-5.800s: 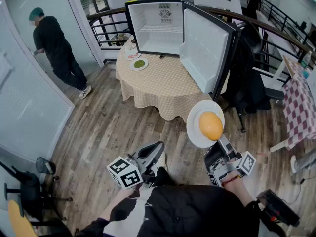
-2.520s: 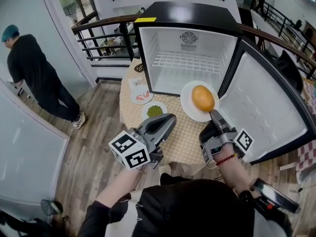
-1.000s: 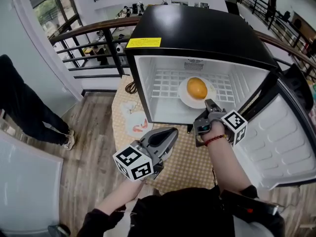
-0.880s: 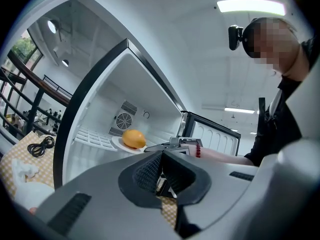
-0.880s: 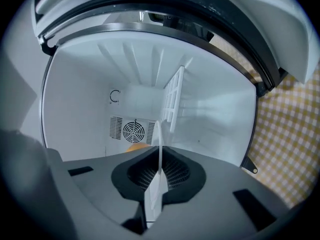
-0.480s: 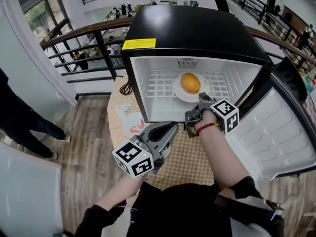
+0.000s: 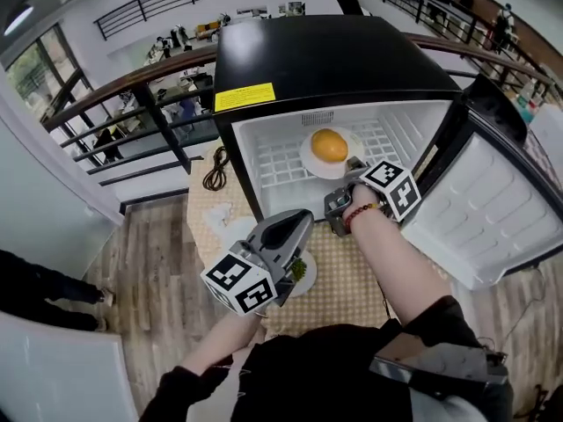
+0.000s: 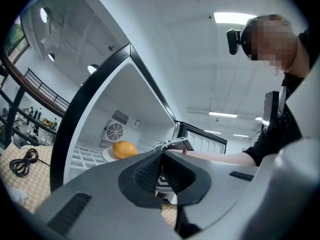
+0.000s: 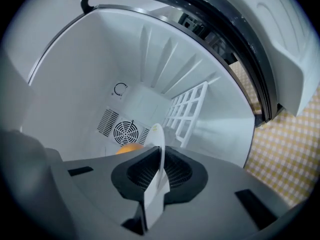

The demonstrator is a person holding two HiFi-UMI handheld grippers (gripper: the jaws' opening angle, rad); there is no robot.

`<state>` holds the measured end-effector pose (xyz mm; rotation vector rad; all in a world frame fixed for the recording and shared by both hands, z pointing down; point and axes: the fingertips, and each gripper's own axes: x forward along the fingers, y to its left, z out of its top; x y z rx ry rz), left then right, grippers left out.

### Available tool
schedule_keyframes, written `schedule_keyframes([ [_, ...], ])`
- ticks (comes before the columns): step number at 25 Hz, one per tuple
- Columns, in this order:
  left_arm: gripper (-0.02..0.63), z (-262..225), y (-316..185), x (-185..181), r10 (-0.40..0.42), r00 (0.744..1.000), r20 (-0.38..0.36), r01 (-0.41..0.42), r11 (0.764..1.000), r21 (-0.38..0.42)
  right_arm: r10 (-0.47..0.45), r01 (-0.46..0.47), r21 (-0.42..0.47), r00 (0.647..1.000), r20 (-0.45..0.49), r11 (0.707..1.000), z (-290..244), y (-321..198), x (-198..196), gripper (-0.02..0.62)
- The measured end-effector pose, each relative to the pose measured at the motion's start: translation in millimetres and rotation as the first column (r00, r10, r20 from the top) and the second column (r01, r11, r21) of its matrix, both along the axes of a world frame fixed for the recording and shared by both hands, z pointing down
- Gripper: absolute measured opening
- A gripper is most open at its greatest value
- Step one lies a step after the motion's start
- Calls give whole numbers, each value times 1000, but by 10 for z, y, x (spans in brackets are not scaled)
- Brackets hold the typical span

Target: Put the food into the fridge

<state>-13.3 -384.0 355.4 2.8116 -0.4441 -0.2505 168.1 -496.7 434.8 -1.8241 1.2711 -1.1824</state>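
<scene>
Right gripper (image 9: 160,170): my jaws pinch the plate (image 9: 159,144) by its rim.
Plate: inside the open fridge (image 7: 325,60), with the orange food (image 7: 329,145) on it.
Left gripper (image 8: 161,168): my jaws are pressed together, empty, outside the fridge.

Black top (image 7: 334,372), black sleeves, forearms bare. Grey strap (image 7: 440,367) with small red detail across right side of top. Red bead bracelet (image 7: 360,212) on right wrist, ahead of top. Left tool (image 7: 302,221): grey moulded shell, dark ribbed pads (image 8: 148,173), white cube (image 7: 239,286) with black square markers. Right tool (image 7: 350,167): same shell, same marker cube (image 7: 390,189). Black camera (image 8: 233,39) on head, above top.
</scene>
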Motion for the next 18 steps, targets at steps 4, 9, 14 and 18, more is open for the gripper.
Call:
schedule_keyframes([
  [4,14,-15,-28,-92,76,997,15,-77,997,17,33,-35,-25,995,-94,999,-36,-62,-13,28],
  [9,14,-26,-82,-165,136,991,10,-136,990,25,67,-80,-68,983,-173,994,-49,-87,-20,41],
  [14,14,-48,-159,-242,188,982,-8,-188,982,25,97,-127,-123,970,-222,984,-19,-30,-73,51],
  [18,14,-49,-216,-319,217,976,-17,-216,976,24,110,-153,-164,963,-248,974,11,-17,-159,59],
])
